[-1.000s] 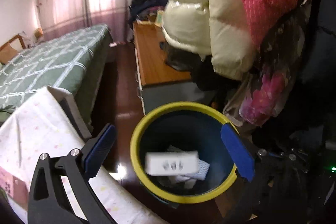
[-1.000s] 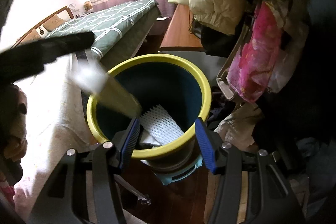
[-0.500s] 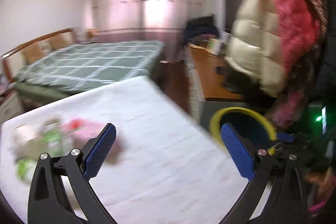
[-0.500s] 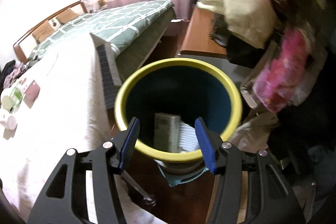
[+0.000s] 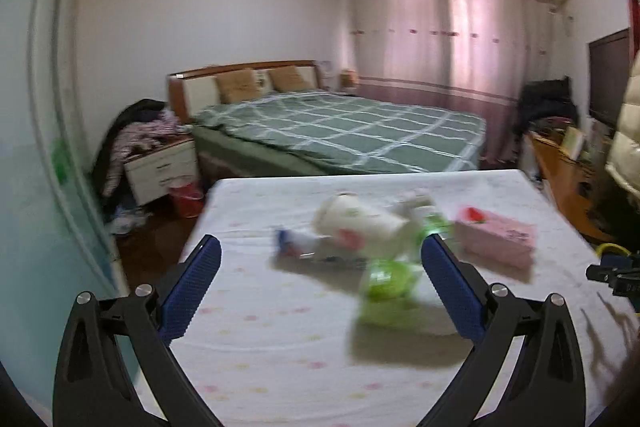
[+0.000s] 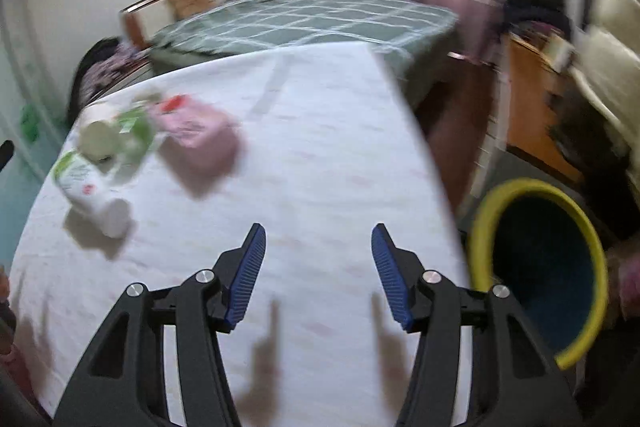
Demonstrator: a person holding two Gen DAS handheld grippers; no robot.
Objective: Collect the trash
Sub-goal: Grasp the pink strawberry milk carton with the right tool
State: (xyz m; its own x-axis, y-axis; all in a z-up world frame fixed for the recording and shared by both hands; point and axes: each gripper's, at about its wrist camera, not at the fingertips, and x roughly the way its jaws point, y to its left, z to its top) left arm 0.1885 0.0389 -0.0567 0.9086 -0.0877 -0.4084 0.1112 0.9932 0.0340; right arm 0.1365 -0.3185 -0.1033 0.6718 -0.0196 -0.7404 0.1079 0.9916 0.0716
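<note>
Left hand-held gripper (image 5: pixel 320 285): its two blue fingers stand wide apart with nothing between the pads. It hangs over the near part of the tabletop and looks toward the pile of trash.
Right hand-held gripper (image 6: pixel 318 277): its blue fingers are partly apart, and nothing is gripped. Only the white cloth shows between them. Their two shadows fall on the cloth just below.
Tabletop (image 5: pixel 280 347): it is covered with a white cloth with tiny pale dots.
Trash pile: it lies on the far side of the tabletop, blurry in both views. In the right view it sits at the far left corner.
White cup (image 5: pixel 360 217): a big white paper cup lying on its side in the pile.
Green thing (image 5: pixel 386 279): a round, bright green piece just in front of the cup. It is too blurry to say what it is.
Blue and white wrapper (image 5: pixel 296 241): small, just left of the cup.
Pink box (image 5: pixel 496 239): it sits right of the pile, close to it, with a red mark on top.
Trash bin (image 6: pixel 592 255): dark blue inside with a yellow rim. It stands on the floor just past the right edge of the tabletop.
Bed (image 5: pixel 340 131): green with white lines, behind the tabletop.
Curtains (image 5: pixel 440 35): pink, on the far wall.
</note>
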